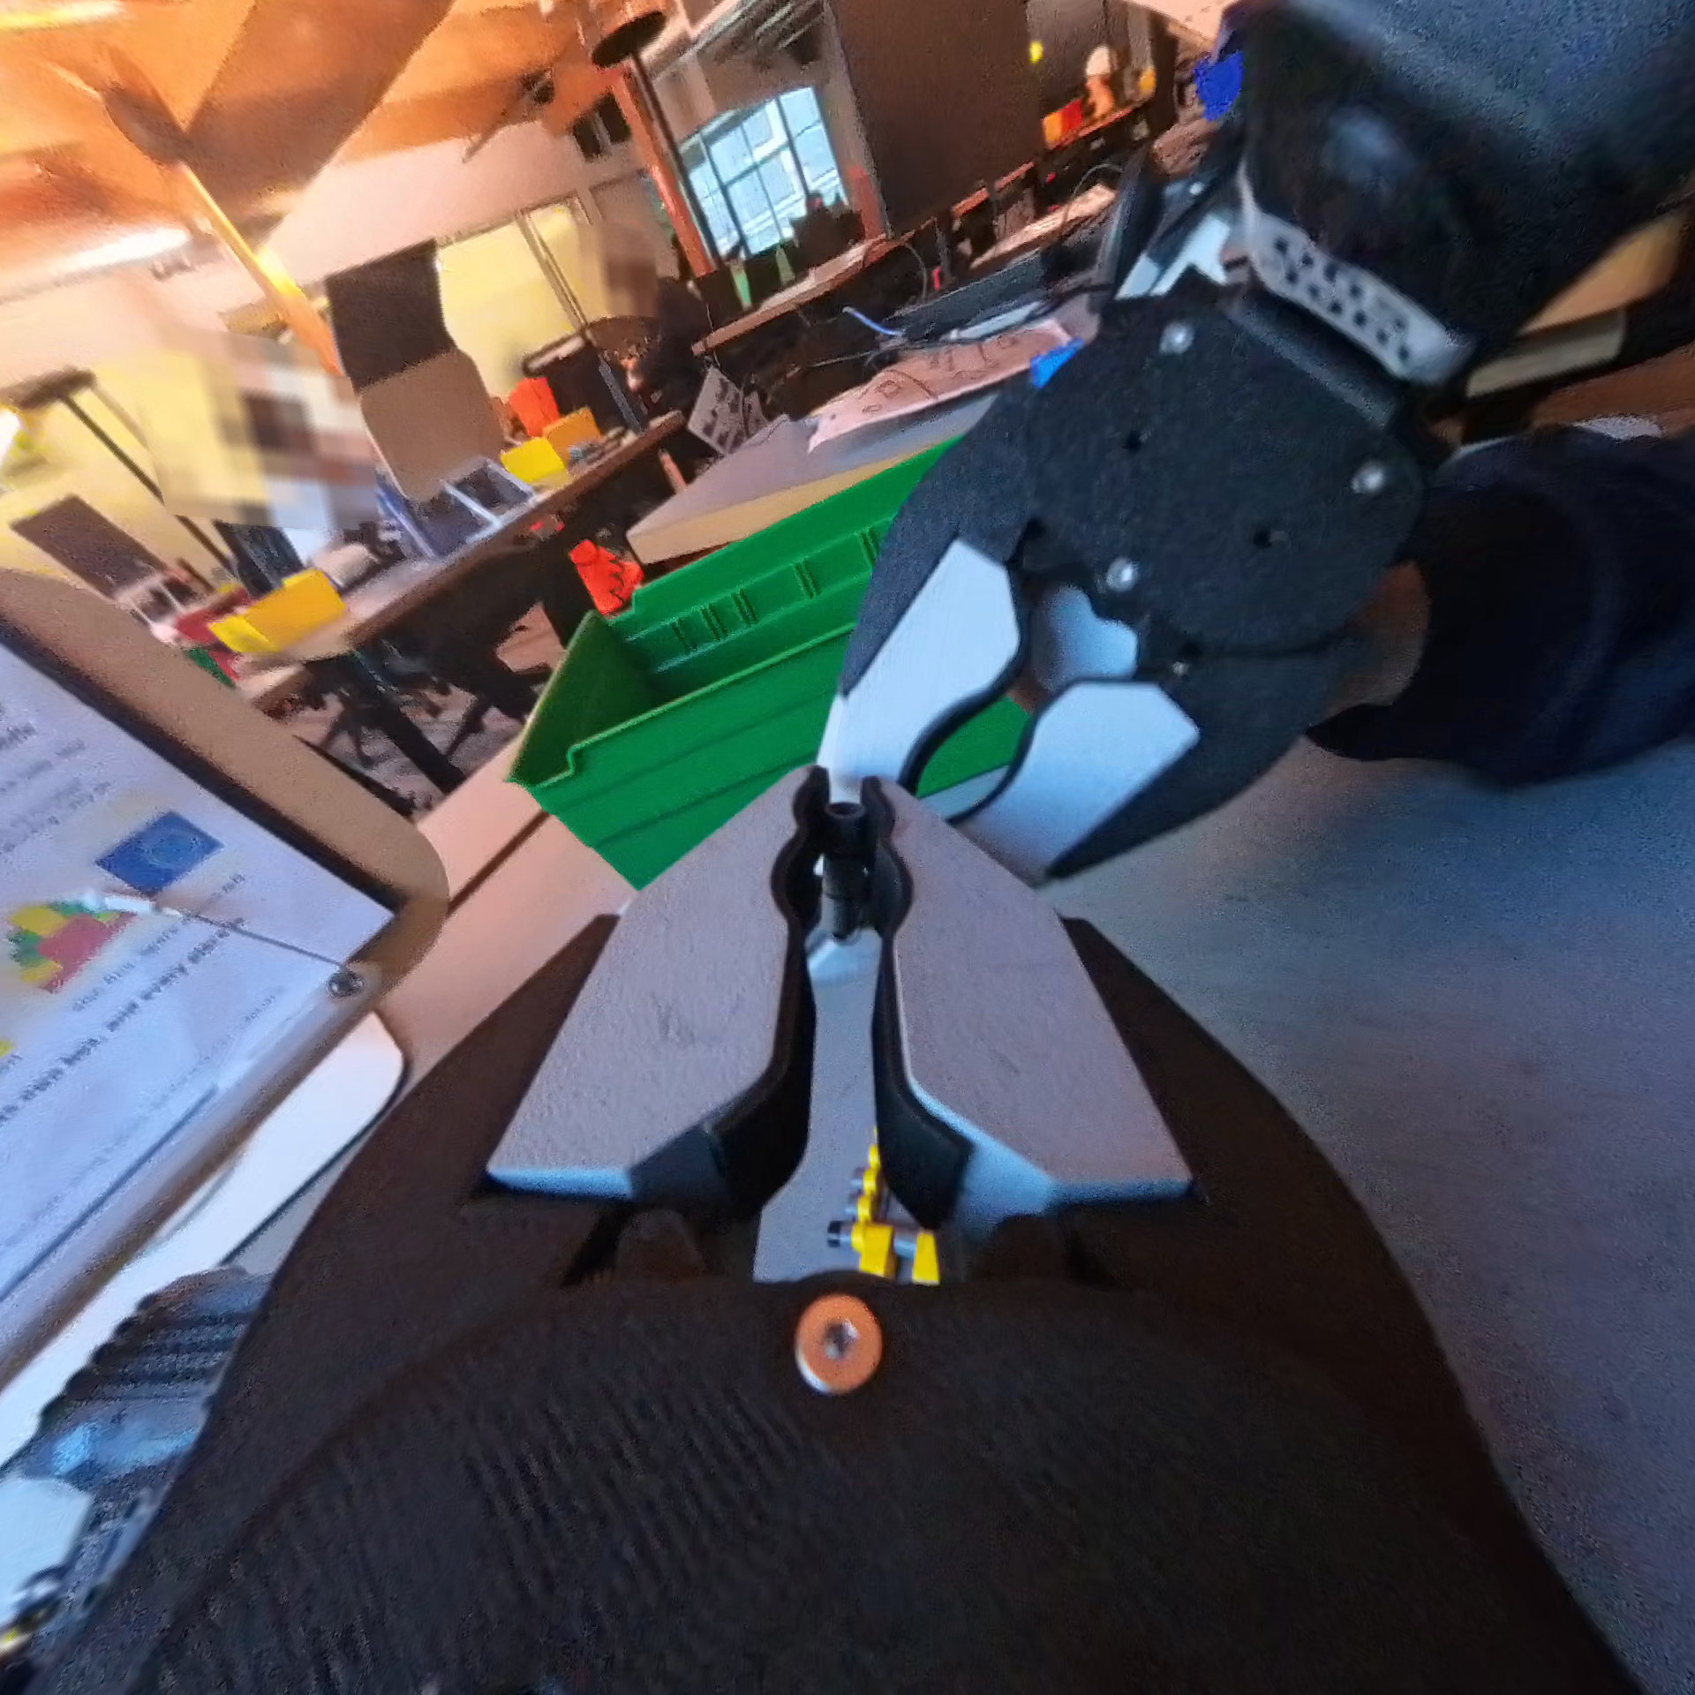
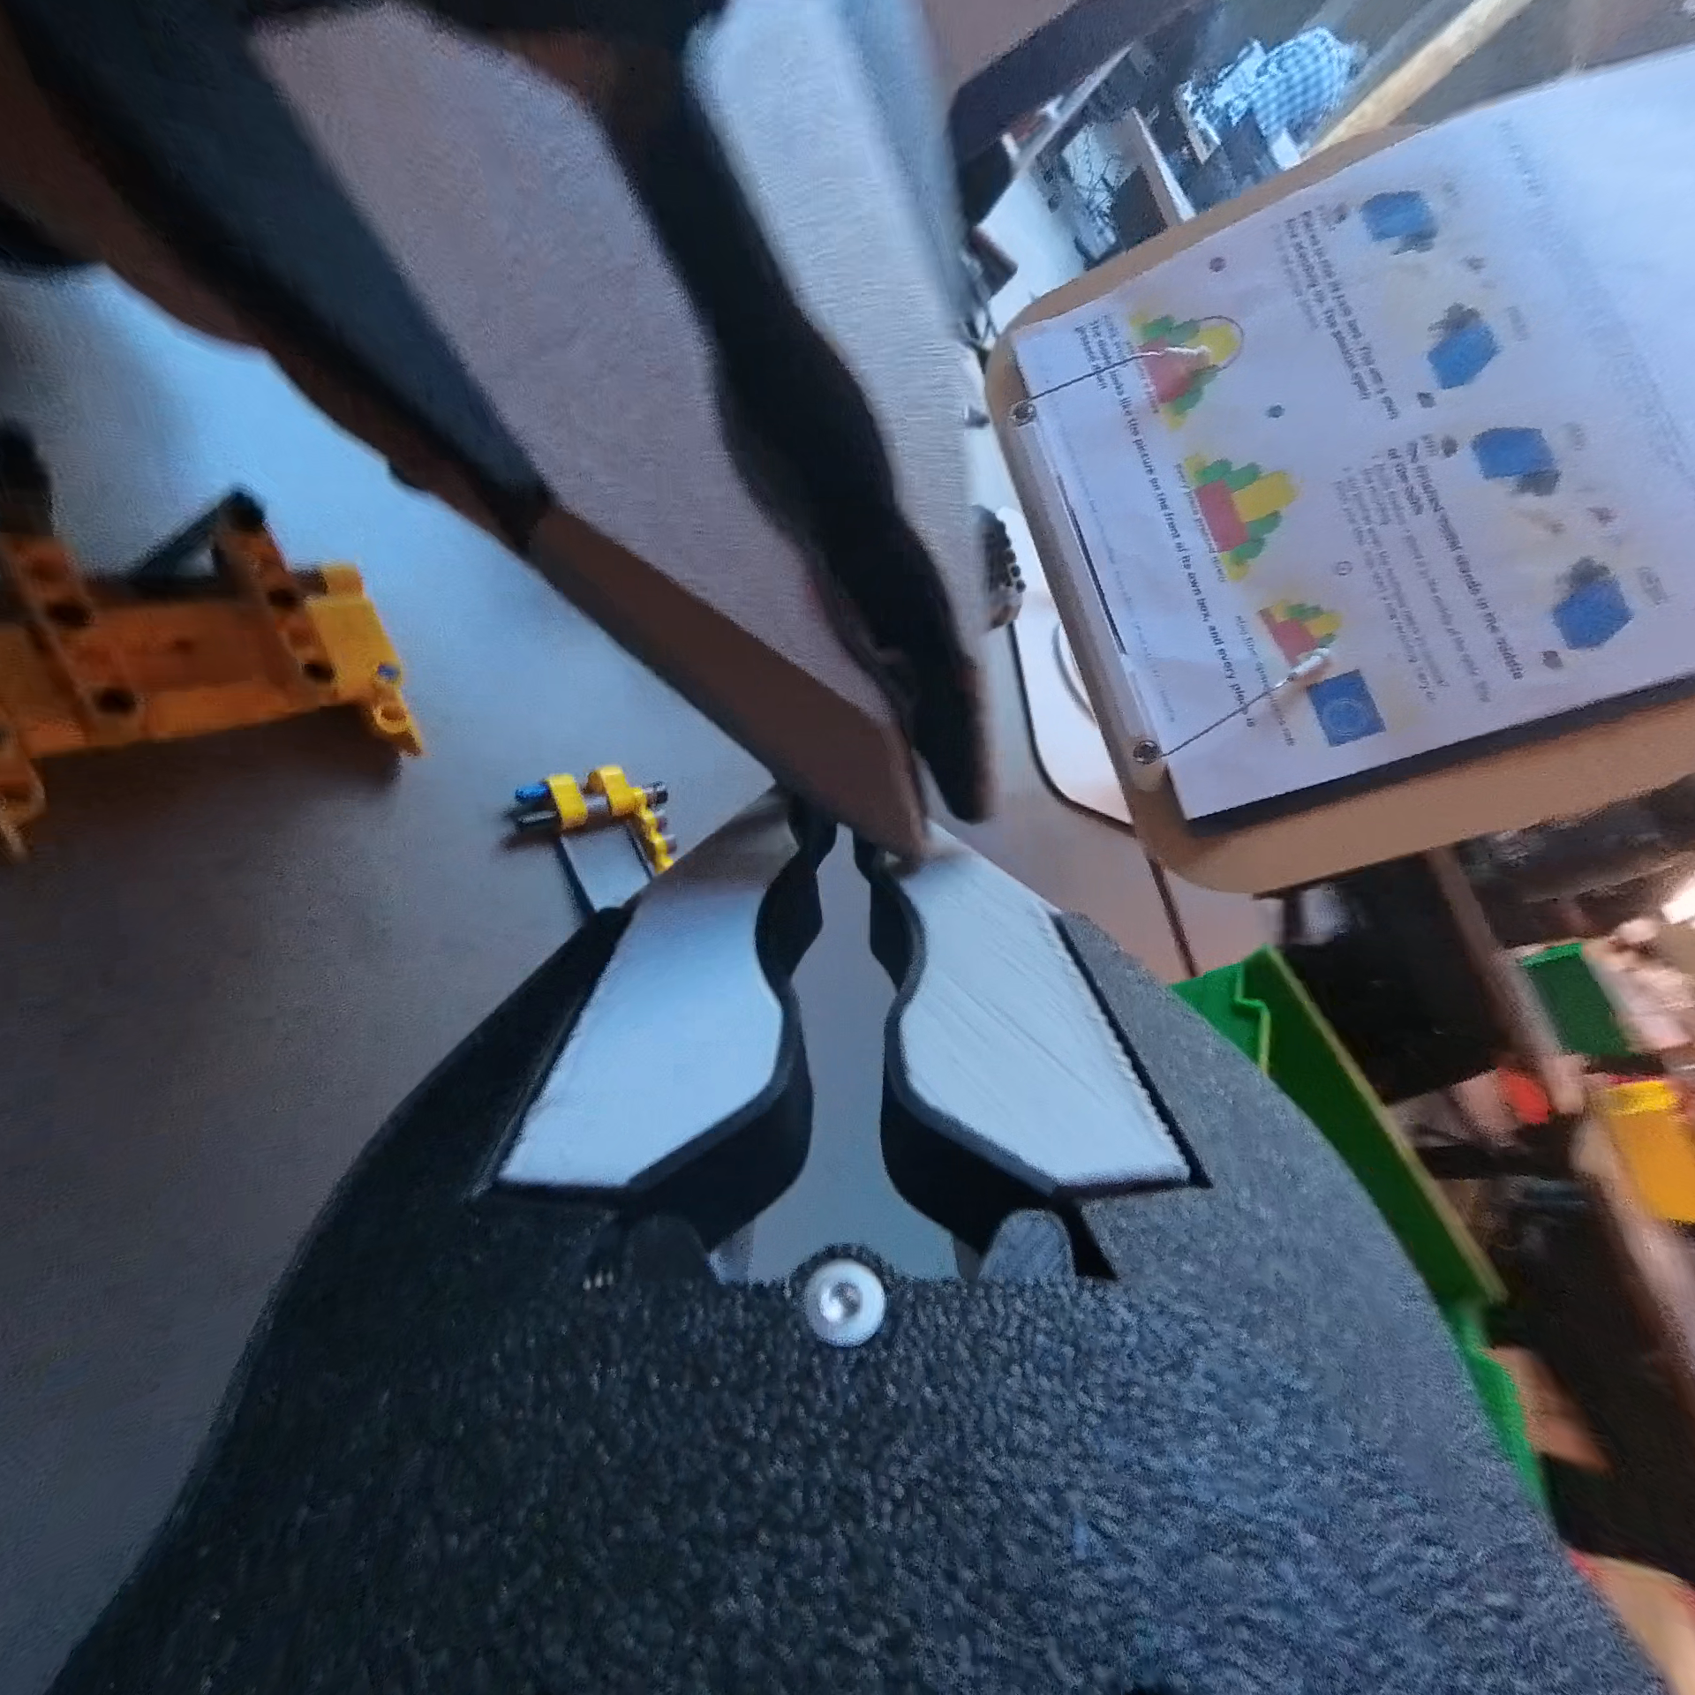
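My left gripper (image 1: 844,796) is shut on a small black pin (image 1: 845,830), held upright between its fingertips just above the grey table (image 1: 1376,1055). My right gripper (image 2: 839,839) comes in from the right. Its jaws stand a narrow gap apart with nothing seen between them, and its tips almost touch the left gripper (image 2: 936,819). A small yellow-and-grey pin assembly (image 2: 596,805) lies on the table just left of the right fingertips. It also shows through the gap of the left fingers (image 1: 885,1234). A larger orange beam structure (image 2: 202,651) sits farther left.
A wooden board with a printed instruction sheet (image 2: 1376,459) stands close beside the grippers; it also shows in the left wrist view (image 1: 138,1009). A green plastic bin (image 1: 697,697) sits at the table's far edge. Other work tables with coloured bins fill the room behind. The gap from one gripper's tips to the other's is roughly 5 centimetres.
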The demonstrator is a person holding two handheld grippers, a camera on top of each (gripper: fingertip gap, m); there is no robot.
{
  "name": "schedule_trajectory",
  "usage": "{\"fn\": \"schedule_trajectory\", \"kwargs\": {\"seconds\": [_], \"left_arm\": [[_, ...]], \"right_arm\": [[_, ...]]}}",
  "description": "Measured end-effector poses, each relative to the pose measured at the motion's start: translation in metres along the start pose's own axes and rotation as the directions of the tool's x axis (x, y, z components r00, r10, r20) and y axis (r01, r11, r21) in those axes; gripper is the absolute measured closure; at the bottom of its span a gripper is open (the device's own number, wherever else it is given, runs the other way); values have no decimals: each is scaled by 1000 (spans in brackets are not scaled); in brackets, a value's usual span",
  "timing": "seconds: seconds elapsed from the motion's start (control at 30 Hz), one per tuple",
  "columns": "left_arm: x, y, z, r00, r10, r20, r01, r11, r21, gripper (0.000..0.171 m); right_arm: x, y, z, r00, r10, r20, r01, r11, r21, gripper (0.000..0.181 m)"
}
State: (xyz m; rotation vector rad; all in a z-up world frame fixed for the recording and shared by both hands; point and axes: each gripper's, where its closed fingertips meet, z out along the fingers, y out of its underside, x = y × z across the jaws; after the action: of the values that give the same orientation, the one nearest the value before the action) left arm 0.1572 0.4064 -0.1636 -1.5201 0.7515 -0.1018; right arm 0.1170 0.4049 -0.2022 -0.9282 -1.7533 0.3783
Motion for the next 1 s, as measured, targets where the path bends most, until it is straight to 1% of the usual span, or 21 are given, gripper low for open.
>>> {"fn": "schedule_trajectory", "kwargs": {"seconds": [0.03,0.07,0.17,0.2,0.27,0.33,0.4,0.43,0.47,0.5,0.57,0.63,0.67,0.77,0.8,0.83,0.93,1.0], "left_arm": [[-3,3,-1,998,-54,-34,54,998,8,167],[-7,7,-4,993,-104,-63,106,994,15,167],[-29,10,-16,988,-152,-32,153,988,37,167],[-32,7,-18,982,-187,-39,188,981,53,167],[-34,10,-17,977,-209,-48,210,977,36,167],[-30,18,-14,980,-191,-58,191,982,-1,167],[-24,34,-8,984,-166,-65,160,983,-93,167],[-21,40,-5,988,-139,-67,130,983,-128,157],[-21,45,-4,993,-104,-54,95,983,-155,148],[-23,47,-4,998,-62,-31,56,985,-166,145],[-23,47,-4,1000,26,-11,-28,986,-163,143],[-22,53,-3,992,123,-7,-122,972,-200,140],[-19,57,-2,987,160,-24,-162,962,-218,139],[-4,64,-1,978,181,-100,-200,953,-229,143],[-2,65,-1,977,184,-110,-205,951,-230,147],[-2,66,0,977,185,-109,-206,950,-235,155],[-2,75,2,976,179,-121,-205,942,-264,154],[0,78,2,971,202,-130,-230,935,-270,153]], "right_arm": [[6,1,-1,998,61,3,-61,998,8,181],[13,7,-1,996,88,-15,-88,996,-8,181],[18,22,-3,996,81,-44,-83,995,-55,181],[17,26,-2,996,73,-50,-76,995,-67,181],[14,31,-2,997,64,-53,-69,994,-86,181],[14,34,-1,997,46,-63,-53,994,-99,181],[12,39,1,998,22,-60,-30,992,-125,181],[10,41,2,999,10,-51,-17,990,-137,181],[8,43,3,999,-9,-45,3,989,-148,181],[5,44,4,999,-33,-38,27,987,-158,181],[0,44,5,997,-76,-26,70,984,-162,181],[-7,41,5,995,-98,9,98,984,-151,180],[-10,39,5,994,-110,18,112,983,-145,180],[-17,36,5,991,-123,46,128,982,-136,180],[-18,36,5,990,-128,54,134,982,-137,180],[-20,37,5,989,-131,65,139,981,-138,180],[-22,41,7,989,-123,81,134,979,-155,180],[-25,41,8,989,-118,94,131,979,-153,180]]}}
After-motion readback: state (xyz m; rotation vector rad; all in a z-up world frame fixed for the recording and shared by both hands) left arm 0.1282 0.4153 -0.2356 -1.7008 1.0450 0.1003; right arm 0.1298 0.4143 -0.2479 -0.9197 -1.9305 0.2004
